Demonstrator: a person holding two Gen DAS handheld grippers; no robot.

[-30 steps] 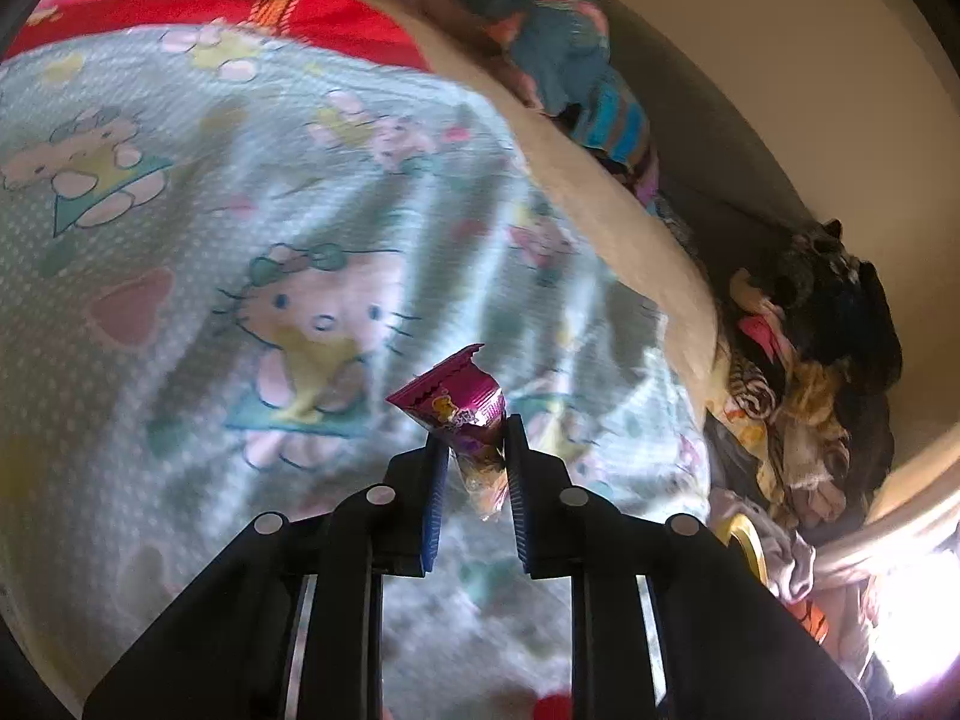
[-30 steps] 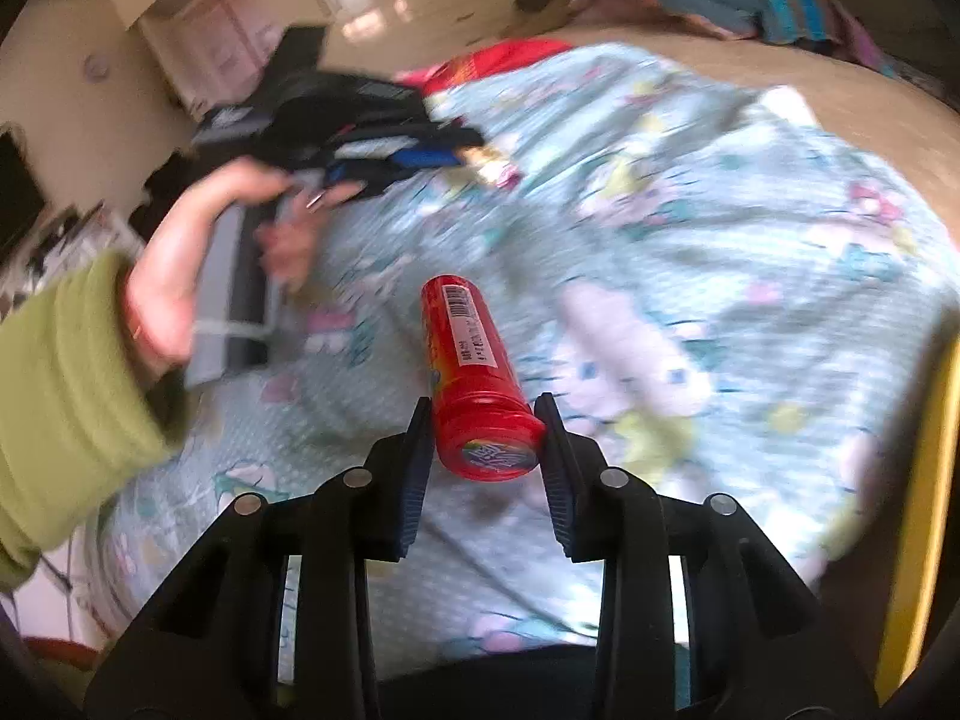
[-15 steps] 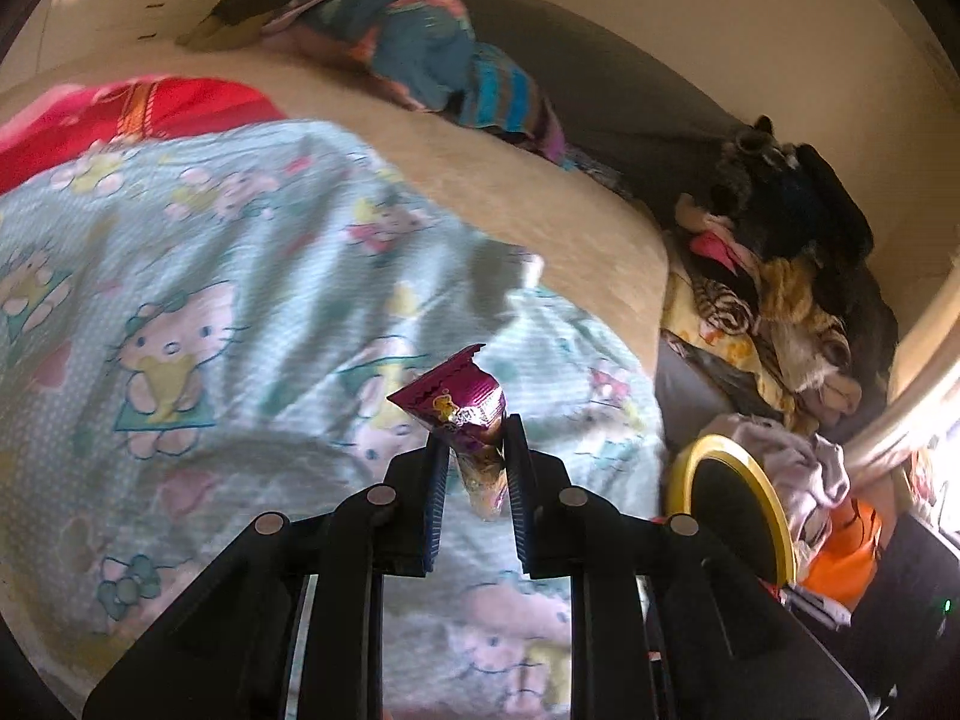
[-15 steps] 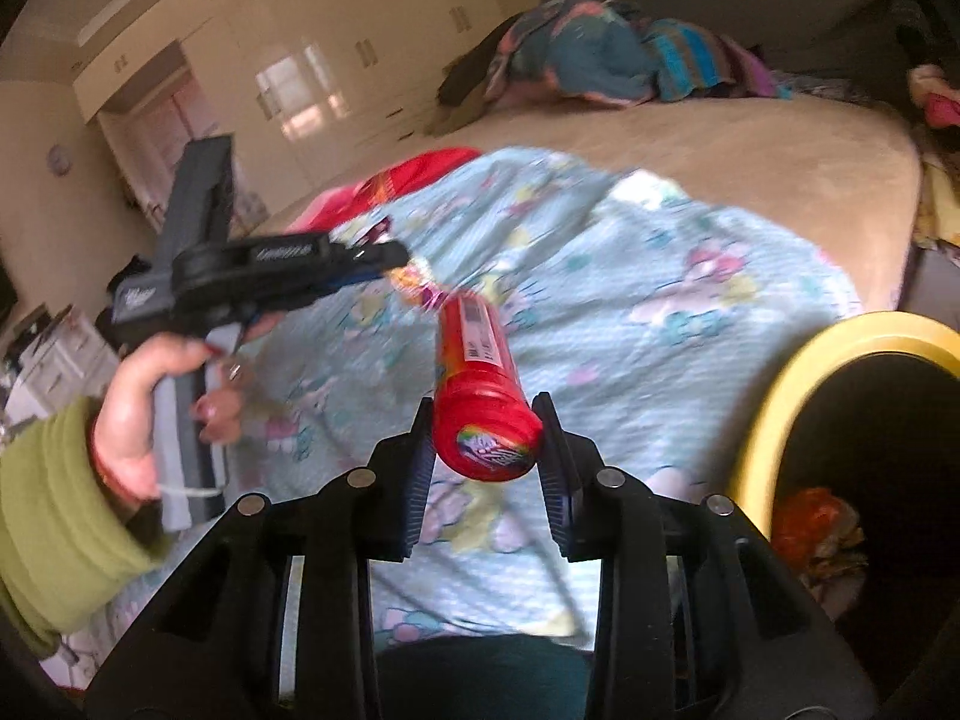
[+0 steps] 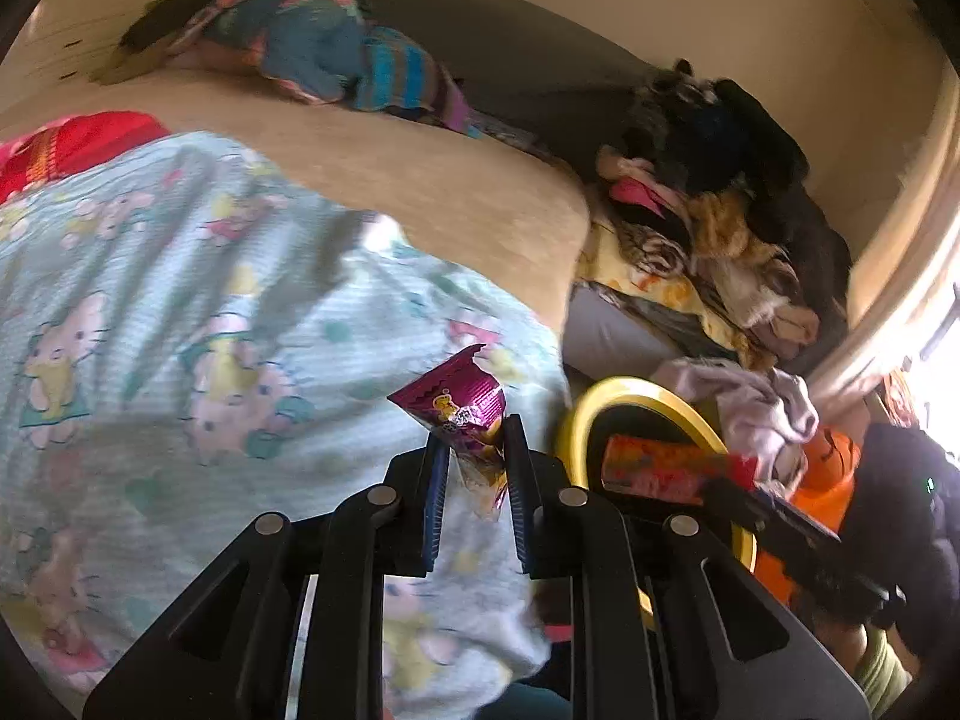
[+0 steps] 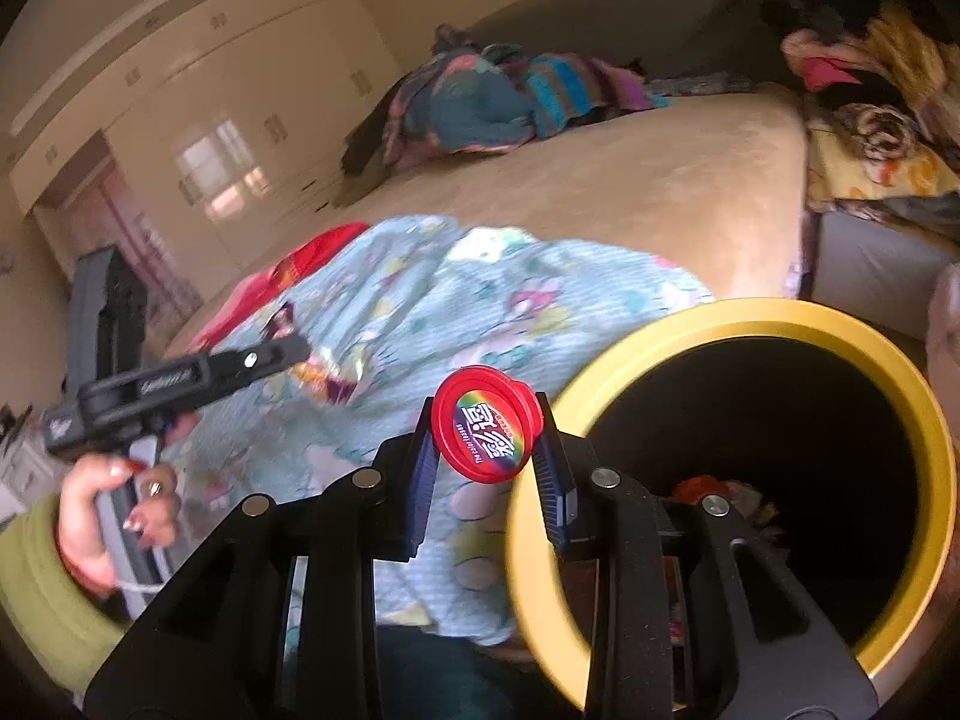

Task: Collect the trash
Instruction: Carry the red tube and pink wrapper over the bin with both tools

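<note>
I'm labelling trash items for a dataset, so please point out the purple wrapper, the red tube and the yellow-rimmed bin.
purple wrapper (image 5: 459,408): left wrist view, on its printed upper half.
red tube (image 6: 487,433): right wrist view, on its rainbow-printed end cap.
yellow-rimmed bin (image 6: 774,311): right wrist view, on the far rim.

This is a bedroom in a home. A wide bed (image 6: 630,192) carries a cartoon-print blanket (image 5: 180,312) and a heap of bright bedding (image 6: 498,102), with glossy built-in wardrobes (image 6: 198,96) behind. Clothes (image 5: 708,228) pile up alongside, perhaps on a bench.
</note>
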